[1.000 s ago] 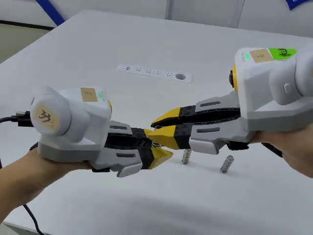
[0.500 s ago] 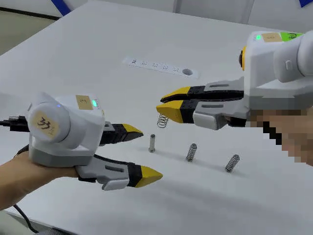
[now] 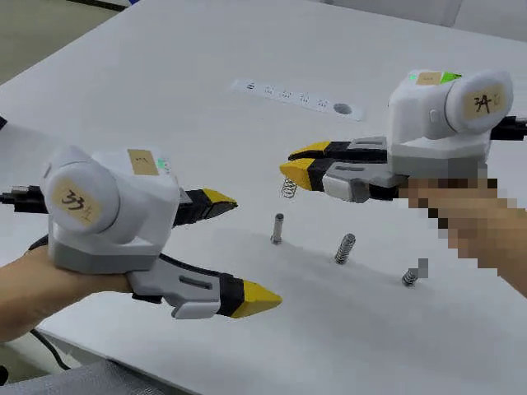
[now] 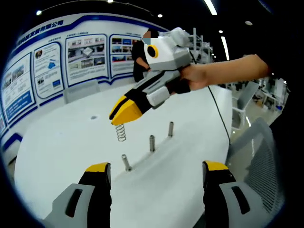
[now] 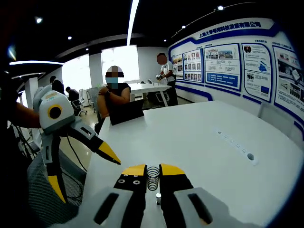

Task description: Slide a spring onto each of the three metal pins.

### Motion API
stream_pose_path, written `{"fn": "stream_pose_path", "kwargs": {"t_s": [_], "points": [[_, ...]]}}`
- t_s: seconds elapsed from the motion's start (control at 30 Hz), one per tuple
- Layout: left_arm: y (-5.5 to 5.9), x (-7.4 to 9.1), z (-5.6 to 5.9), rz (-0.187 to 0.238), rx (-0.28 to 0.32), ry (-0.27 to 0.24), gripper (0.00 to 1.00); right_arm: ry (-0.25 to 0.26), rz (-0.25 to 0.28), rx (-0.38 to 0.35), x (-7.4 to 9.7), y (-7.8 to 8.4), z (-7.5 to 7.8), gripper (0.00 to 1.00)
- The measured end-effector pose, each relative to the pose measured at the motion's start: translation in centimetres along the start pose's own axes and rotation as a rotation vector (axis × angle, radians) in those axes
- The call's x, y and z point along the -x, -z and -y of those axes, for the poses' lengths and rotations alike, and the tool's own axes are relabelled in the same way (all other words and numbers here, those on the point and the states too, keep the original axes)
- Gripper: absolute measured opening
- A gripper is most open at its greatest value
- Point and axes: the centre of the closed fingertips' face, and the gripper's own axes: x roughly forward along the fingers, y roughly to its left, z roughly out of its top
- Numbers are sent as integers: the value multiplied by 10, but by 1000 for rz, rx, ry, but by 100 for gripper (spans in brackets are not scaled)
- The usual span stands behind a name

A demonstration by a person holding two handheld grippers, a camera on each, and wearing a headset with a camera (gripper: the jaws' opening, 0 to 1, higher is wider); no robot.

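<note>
Table (image 3: pixel 165 90) below, spring (image 3: pixel 289 188) in right claw (image 3: pixel 288 163)

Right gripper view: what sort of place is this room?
Probably a company showroom or demo hall: blue-framed display boards line the wall, and people gather at a far table under ceiling spotlights.

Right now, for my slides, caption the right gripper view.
Right gripper holds a spring near a metal pin; left gripper open alongside.

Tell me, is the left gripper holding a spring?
No, the left gripper is open and empty; the spring is clamped in the right gripper.
</note>
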Motion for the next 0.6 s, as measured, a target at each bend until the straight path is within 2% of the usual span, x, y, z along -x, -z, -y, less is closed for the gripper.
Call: {"fn": "stream_pose_path", "kwargs": {"t_s": [0.23, 0.43, 0.6], "points": [[1, 6, -9, 19, 30, -38, 93, 7, -63, 19, -16, 25, 5, 10], [2, 8, -10, 35, 46, -58, 100, 8, -67, -7, -21, 36, 6, 10], [9, 6, -7, 17, 52, -52, 100, 4, -73, -19, -24, 42, 6, 10]]}}
